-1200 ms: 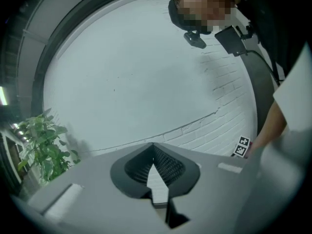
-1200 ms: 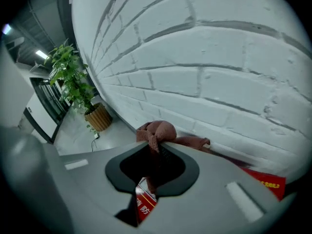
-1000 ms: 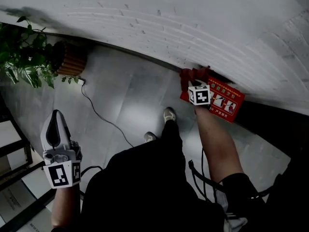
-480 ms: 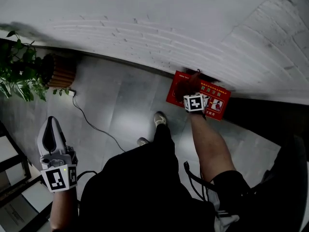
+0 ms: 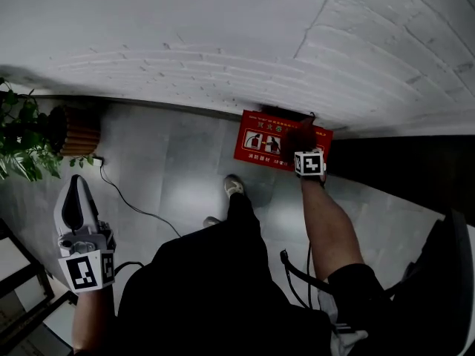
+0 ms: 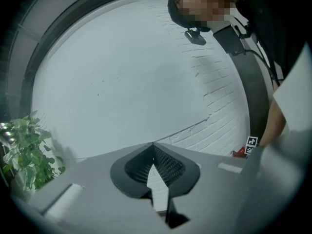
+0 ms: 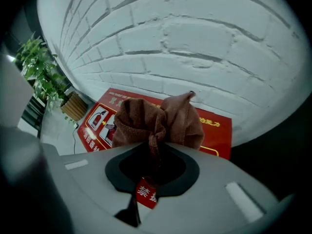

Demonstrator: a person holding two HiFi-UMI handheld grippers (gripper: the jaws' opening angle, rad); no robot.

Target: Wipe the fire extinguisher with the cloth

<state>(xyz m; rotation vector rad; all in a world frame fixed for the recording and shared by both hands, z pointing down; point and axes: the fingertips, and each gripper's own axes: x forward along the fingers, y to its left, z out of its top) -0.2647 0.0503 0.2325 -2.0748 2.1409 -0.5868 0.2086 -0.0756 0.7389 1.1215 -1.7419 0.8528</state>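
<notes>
The step in hand, as we judge it, is the approach: the cloth is gripped and carried to the work site, and wiping has not yet begun. Nearest to us, the left tool (image 6: 153, 146) hangs at our left side with its jaws closed tip to tip on nothing, pointing roughly level toward the wall (image 5: 223, 43), well apart from the work. The right tool (image 7: 155, 152) points steeply down with its jaws nearly closed, pinching a gathered fold of the reddish-brown cloth (image 7: 158, 121); the rest of the cloth bunches out ahead of the jaw tips. Directly beyond the cloth lies a red box (image 5: 260, 141) printed with extinguisher pictograms, standing on the floor (image 5: 171, 169) against the foot of the white brick wall. We cannot tell whether the cloth touches the red surface or hangs just above it. No extinguisher cylinder shows in any view; we judge that it is housed in this box. The next move calls for lowering the right tool until the cloth presses on the red surface, then sweeping across it with the grip held firm, or for opening the box first if the cylinder itself is to be wiped.
</notes>
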